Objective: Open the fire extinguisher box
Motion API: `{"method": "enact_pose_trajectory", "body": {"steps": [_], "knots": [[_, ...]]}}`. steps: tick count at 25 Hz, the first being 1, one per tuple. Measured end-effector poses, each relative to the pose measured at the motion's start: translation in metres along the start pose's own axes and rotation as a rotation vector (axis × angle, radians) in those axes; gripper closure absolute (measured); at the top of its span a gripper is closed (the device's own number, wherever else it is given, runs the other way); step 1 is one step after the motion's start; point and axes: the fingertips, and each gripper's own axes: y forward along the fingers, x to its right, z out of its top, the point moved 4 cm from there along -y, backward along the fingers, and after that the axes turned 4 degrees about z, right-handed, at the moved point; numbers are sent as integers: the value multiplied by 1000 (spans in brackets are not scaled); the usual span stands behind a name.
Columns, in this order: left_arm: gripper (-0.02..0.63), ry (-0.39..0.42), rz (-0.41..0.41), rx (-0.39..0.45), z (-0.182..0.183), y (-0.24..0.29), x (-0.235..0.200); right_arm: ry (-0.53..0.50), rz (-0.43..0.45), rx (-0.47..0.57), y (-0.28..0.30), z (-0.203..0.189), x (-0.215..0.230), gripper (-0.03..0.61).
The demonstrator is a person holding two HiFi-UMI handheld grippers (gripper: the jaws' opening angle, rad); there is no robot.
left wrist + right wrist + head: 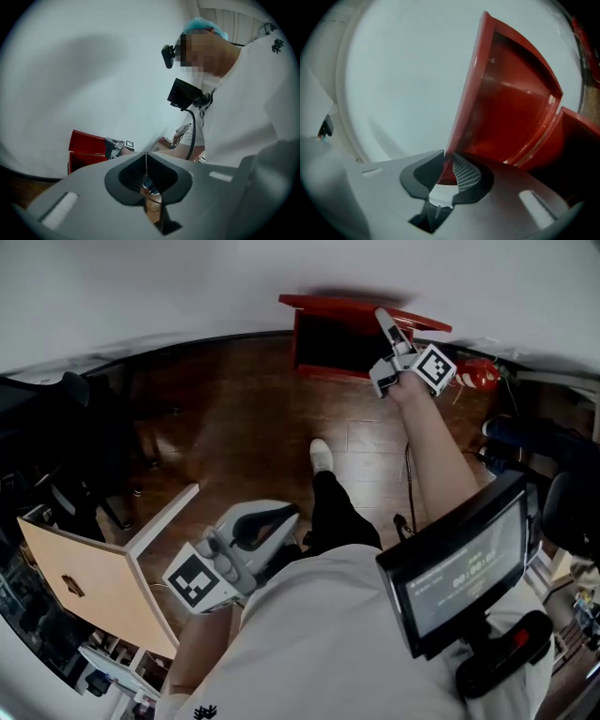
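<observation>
The red fire extinguisher box [328, 343] stands on the wooden floor against the white wall, its lid [361, 306] raised and its dark inside showing. My right gripper [384, 320] reaches out to the lid's front edge and is shut on it. In the right gripper view the thin red lid [506, 93] runs down between the pads at my right gripper [444, 158]. My left gripper [279, 517] hangs low by the person's leg, shut and holding nothing. The left gripper view shows its jaws [146, 157] pressed together, with the box [86, 150] far behind.
A red fire extinguisher [478, 376] lies just right of the box. A light wooden panel [94, 582] stands at the lower left, with dark chairs [56, 427] behind it. A small screen [464, 573] hangs at the person's chest. The person's foot [321, 456] is on the floor before the box.
</observation>
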Motion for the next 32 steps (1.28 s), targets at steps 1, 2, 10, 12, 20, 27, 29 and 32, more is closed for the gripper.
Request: {"method": "enact_pose_trajectory", "body": {"steps": [1, 2, 10, 12, 20, 27, 29, 32], "knots": [[617, -1, 11, 5, 1, -3, -3, -13, 4, 7, 7, 6, 0, 515], [617, -6, 22, 11, 2, -6, -6, -24, 6, 15, 14, 11, 0, 515], [617, -43, 48, 23, -1, -14, -11, -51, -11, 55, 42, 42, 4, 514], [617, -44, 51, 25, -2, -16, -12, -50, -8, 68, 45, 44, 4, 514], [617, -36, 41, 40, -8, -30, -7, -72, -19, 90, 34, 45, 4, 380], [617, 60, -21, 67, -12, -57, 8, -331, -95, -31, -19, -15, -38, 370], [617, 85, -48, 94, -19, -68, 21, -410, -133, -87, -51, -40, -62, 371], [617, 127, -91, 128, -32, -105, 44, -494, -88, -121, -96, -91, -116, 373]]}}
